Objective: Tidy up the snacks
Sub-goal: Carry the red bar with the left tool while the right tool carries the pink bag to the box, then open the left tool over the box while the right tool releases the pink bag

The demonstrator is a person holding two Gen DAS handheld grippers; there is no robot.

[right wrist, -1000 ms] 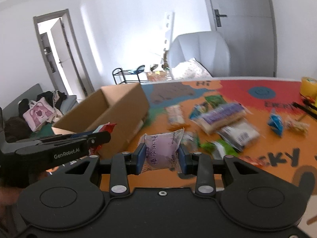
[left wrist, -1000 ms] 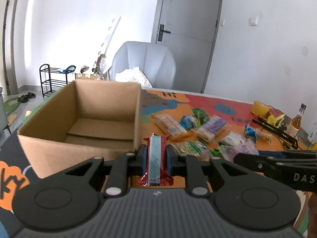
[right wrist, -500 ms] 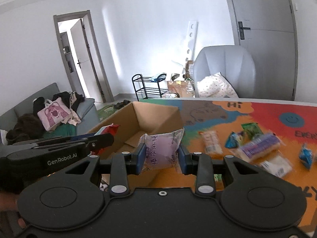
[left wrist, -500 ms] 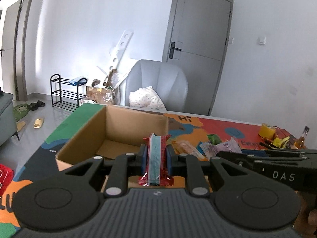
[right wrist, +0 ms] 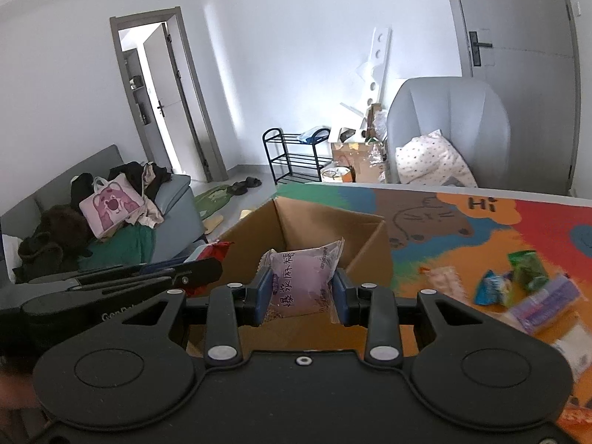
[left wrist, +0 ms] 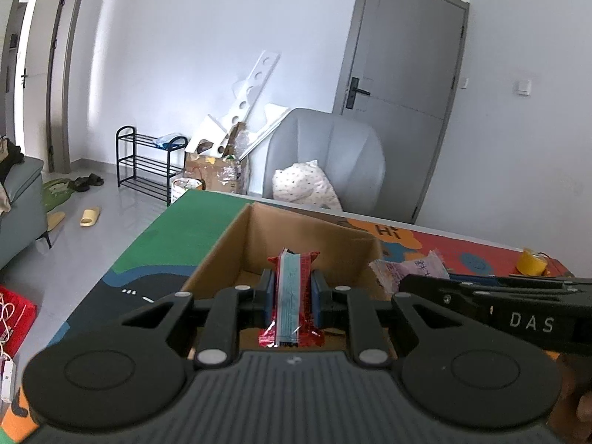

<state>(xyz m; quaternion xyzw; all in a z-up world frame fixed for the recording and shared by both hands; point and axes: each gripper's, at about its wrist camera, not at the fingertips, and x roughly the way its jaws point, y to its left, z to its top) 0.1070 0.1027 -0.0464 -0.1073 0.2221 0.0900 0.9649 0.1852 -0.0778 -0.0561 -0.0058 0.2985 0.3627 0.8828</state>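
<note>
My left gripper (left wrist: 292, 288) is shut on a red and pale-blue snack bar (left wrist: 292, 296), held over the near edge of an open cardboard box (left wrist: 236, 244). My right gripper (right wrist: 300, 292) is shut on a purple snack packet (right wrist: 301, 281), held over the same box (right wrist: 366, 244) from its right side. The right gripper's arm and its purple packet (left wrist: 410, 268) show at the right of the left wrist view. The left gripper's arm shows at the left of the right wrist view, with the red bar (right wrist: 216, 249) at its tip.
Several loose snack packets (right wrist: 518, 285) lie on the colourful table mat (right wrist: 481, 229) right of the box. A yellow tape roll (left wrist: 532, 262) sits at the far right. A grey chair (left wrist: 325, 159) stands behind the table, a sofa (right wrist: 111, 222) to the left.
Both grippers have moved left and up to the box with their snacks still held. The loose snack pile has slid to the right of both views.
</note>
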